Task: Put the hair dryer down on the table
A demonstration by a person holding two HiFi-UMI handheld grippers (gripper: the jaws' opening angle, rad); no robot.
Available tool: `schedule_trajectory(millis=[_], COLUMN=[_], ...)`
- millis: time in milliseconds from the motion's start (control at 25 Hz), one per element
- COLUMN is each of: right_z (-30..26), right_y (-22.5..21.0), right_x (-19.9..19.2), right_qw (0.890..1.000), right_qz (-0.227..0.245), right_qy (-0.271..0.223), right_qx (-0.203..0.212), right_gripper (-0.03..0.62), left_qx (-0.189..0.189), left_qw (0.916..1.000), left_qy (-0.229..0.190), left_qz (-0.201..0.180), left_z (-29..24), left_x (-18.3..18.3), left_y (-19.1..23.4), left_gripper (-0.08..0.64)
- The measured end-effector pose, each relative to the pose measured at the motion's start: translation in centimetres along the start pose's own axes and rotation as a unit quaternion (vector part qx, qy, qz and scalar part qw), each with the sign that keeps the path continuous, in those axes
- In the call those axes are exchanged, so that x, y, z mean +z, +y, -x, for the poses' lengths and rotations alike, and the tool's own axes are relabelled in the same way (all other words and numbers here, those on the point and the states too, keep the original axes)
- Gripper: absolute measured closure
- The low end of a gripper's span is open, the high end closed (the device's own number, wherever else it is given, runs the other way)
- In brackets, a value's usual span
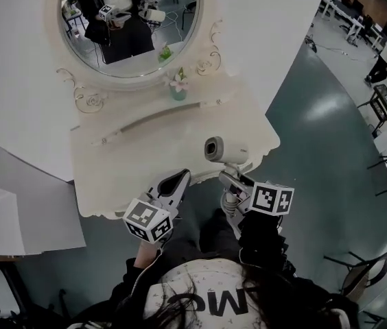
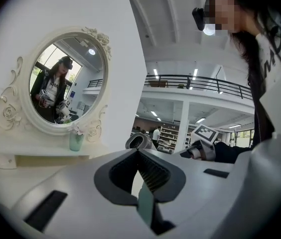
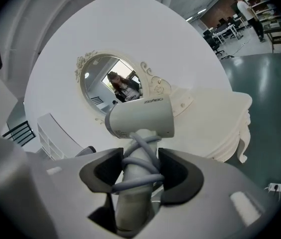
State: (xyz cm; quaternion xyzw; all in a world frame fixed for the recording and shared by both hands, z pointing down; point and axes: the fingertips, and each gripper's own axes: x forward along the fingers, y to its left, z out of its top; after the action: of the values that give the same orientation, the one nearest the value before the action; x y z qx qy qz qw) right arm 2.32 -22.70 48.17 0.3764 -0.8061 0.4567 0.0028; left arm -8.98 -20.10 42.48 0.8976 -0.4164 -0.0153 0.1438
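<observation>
The white hair dryer [image 1: 224,149] stands upright in the air over the front right part of the white dressing table [image 1: 125,163]. Its grey cord is wound round the handle. My right gripper [image 1: 230,181] is shut on that handle; in the right gripper view the dark pads [image 3: 103,171] press the handle and cord from both sides, below the barrel of the hair dryer [image 3: 140,118]. My left gripper [image 1: 178,178] hovers just left of it above the table's front edge, shut with nothing in it. In the left gripper view the hair dryer [image 2: 139,141] shows beyond the left gripper [image 2: 139,168].
An oval mirror [image 1: 132,26] in an ornate frame stands at the back of the table, with a small green vase of flowers [image 1: 178,88] before it. The table's curved right edge [image 1: 272,139] drops to a grey-green floor. Chairs [image 1: 385,101] stand far right.
</observation>
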Motion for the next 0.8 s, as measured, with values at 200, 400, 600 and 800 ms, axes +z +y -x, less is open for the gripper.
schedule_trajectory(millis=[200,400,600,800], right_z=[-1.5,-2.6,-3.1,-4.1], right_y=[-3.0,-5.6,-8.8,-12.3], right_x=[3.0,6.1,8.4,10.2], right_qw=[0.999,0.998,0.996,0.992], right_qz=[0.006,0.015,0.027,0.052], right_qy=[0.038,0.06,0.082,0.11], right_qx=[0.016,0.03,0.034,0.024], right_gripper=[0.362,0.362,0.362,0.362], left_qx=[0.032,0.053,0.066,0.082], left_qw=[0.9995,0.9986,0.9978,0.9966], left_qy=[0.001,0.002,0.003,0.002], left_qz=[0.005,0.004,0.001,-0.001], left_z=[-4.5,-8.6,-12.0,-14.6], left_x=[0.1,0.5,0.6,0.8], left_y=[0.3,0.3,-0.1,-0.2], left_gripper=[0.563,0.563,0.563,0.563])
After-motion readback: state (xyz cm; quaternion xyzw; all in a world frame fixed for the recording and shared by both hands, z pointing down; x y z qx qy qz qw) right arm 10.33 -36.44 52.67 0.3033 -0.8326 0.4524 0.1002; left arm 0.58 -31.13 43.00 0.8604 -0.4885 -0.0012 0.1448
